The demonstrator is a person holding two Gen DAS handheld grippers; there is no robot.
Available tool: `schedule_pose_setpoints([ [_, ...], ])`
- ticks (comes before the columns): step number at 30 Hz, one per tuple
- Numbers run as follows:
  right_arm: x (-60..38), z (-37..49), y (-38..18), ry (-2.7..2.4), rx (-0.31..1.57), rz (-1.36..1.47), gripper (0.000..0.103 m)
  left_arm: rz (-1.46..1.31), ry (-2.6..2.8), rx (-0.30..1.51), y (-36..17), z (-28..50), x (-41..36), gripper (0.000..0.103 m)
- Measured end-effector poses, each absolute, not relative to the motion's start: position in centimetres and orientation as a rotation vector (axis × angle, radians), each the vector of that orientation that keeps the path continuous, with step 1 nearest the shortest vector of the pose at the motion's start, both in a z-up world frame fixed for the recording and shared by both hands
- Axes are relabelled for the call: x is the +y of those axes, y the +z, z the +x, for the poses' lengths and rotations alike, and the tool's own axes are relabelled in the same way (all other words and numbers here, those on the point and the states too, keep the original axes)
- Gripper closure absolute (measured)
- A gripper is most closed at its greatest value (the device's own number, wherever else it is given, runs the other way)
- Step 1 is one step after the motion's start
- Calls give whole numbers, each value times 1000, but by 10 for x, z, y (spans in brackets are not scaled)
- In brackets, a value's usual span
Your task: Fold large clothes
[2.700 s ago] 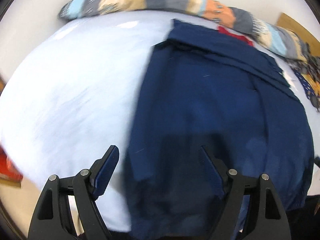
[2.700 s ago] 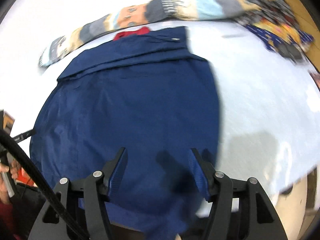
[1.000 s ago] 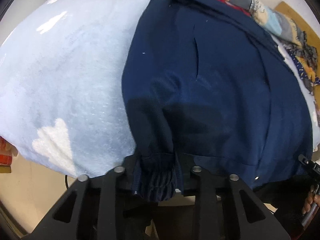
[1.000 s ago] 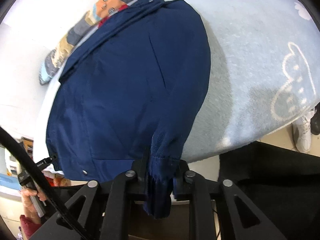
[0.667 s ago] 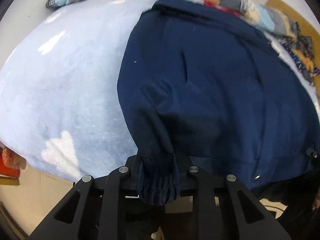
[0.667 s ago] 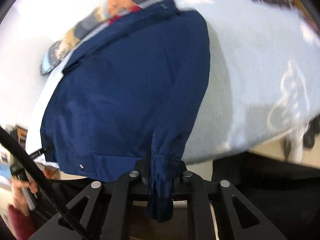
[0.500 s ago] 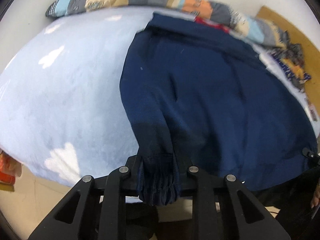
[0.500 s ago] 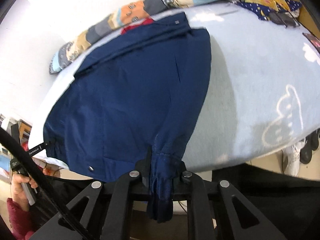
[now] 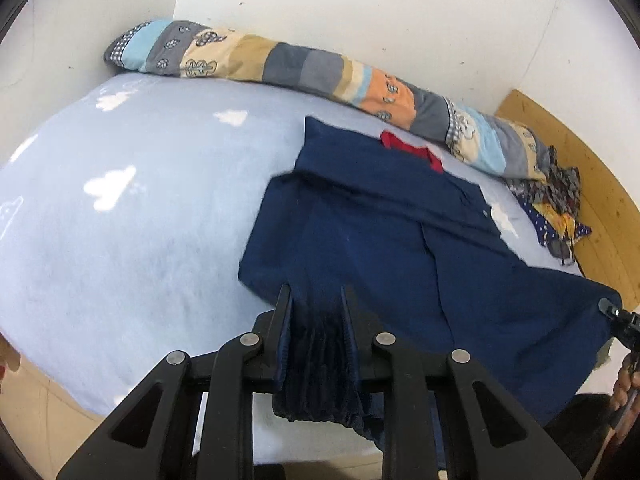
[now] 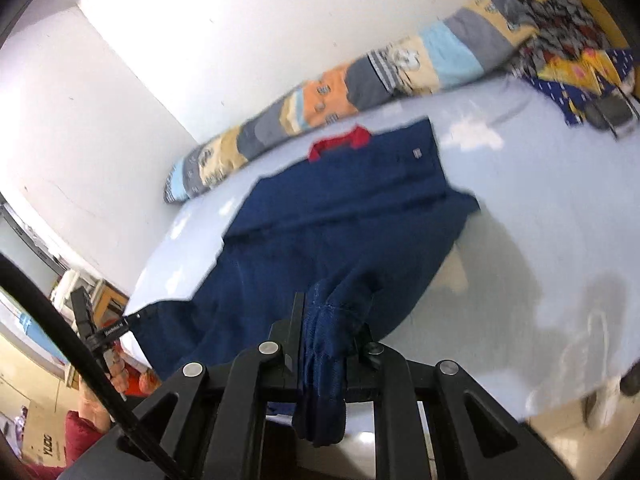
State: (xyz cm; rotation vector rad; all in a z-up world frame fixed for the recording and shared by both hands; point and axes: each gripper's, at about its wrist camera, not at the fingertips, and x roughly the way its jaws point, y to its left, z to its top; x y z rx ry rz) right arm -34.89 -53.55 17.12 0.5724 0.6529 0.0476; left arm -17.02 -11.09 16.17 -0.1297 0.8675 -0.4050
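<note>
A: Starting at the left edge of the bed [image 9: 120, 216]: pale blue sheet with white cloud prints, bare up to the long patchwork bolster [image 9: 280, 64] against the wall.

B: And your left gripper [image 9: 316, 304]?

A: Clamped on the ribbed cuff [image 9: 320, 360] of the navy jacket [image 9: 400, 240]. The cuff is bunched between the fingers and droops below them, over the near edge of the bed.

B: Where does the jacket itself sit?

A: Spread over the middle of the bed, collar towards the bolster, a bit of red lining [image 9: 412, 152] showing at the neck. The hem end lifts off the sheet towards your grippers.

B: How will it handle, do you reckon?

A: Soft and floppy, I'd say, with some weight to it. It sags between your two holds and will likely drag on the sheet. The cuffs are thick and ribbed, so they look a sound place to grip.

B: Now the right side.

A: Your right gripper [image 10: 332, 320] is closed on the other cuff [image 10: 324, 360], cloth hanging down past the fingers. Beyond it, the sleeve edge is raised, throwing a shadow on the sheet. A heap of patterned clothes [image 10: 580, 68] lies at the far right corner of the bed.
</note>
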Motion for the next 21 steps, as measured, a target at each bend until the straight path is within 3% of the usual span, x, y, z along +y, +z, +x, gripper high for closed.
schedule_pose_setpoints([
  [2,-543,-338,181,41,635,569,91,-131,-395,850,171,-160,-110,82],
  [3,-548,-334,184,42,625,574,91,-122,-385,839,177,-155,-109,90],
  [9,-575,-293,208,30,596,563,91,-96,-347,796,206,-105,-113,93],
  [11,-586,-275,213,33,591,572,91,-83,-341,790,212,-90,-118,103],
  [21,-610,-233,216,16,598,564,91,-91,-384,845,206,-48,-121,103],
])
